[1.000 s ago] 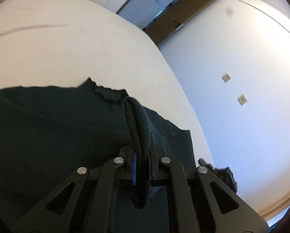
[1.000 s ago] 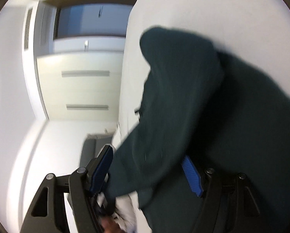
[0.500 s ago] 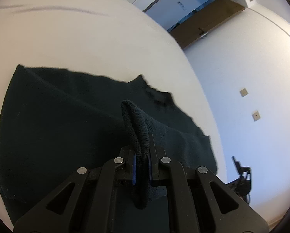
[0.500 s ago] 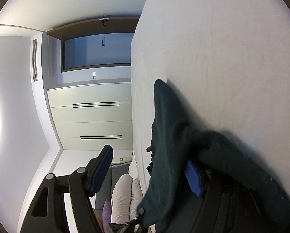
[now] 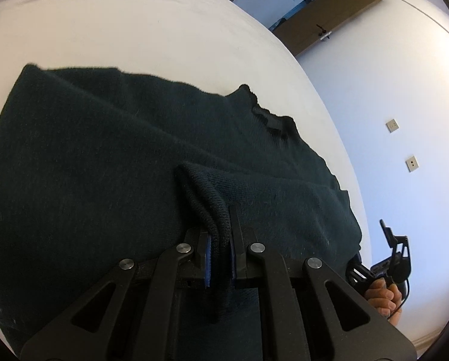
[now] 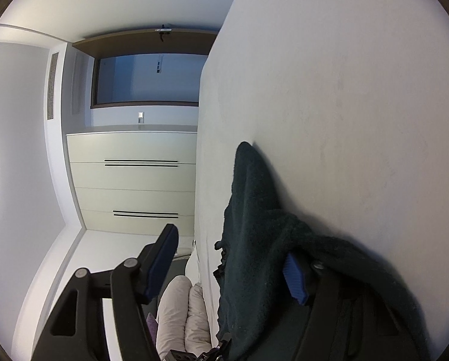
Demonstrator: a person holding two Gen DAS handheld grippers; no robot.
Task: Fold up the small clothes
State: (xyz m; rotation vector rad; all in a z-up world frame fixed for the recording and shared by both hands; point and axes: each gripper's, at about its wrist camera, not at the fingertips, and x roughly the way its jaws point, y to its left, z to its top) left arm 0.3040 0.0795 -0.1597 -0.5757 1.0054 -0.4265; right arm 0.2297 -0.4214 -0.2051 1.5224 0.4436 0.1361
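A dark green knit sweater lies spread on the white bed, its neckline toward the far right. My left gripper is shut on a ribbed fold of the sweater's near edge, low over the cloth. In the right wrist view, which is rolled sideways, the sweater hangs between the fingers of my right gripper and drapes over the right finger's blue pad. The left finger stands clear of the cloth. These jaws are closing.
A person's hand holds the right gripper's handle past the sweater's right end. Beyond the bed are a brown door, wall sockets, a pale wardrobe and pillows.
My left gripper sank with its fold, and the sweater now lies flatter and fills more of that view. In the right view the cloth settled over the right finger and the jaws narrowed.
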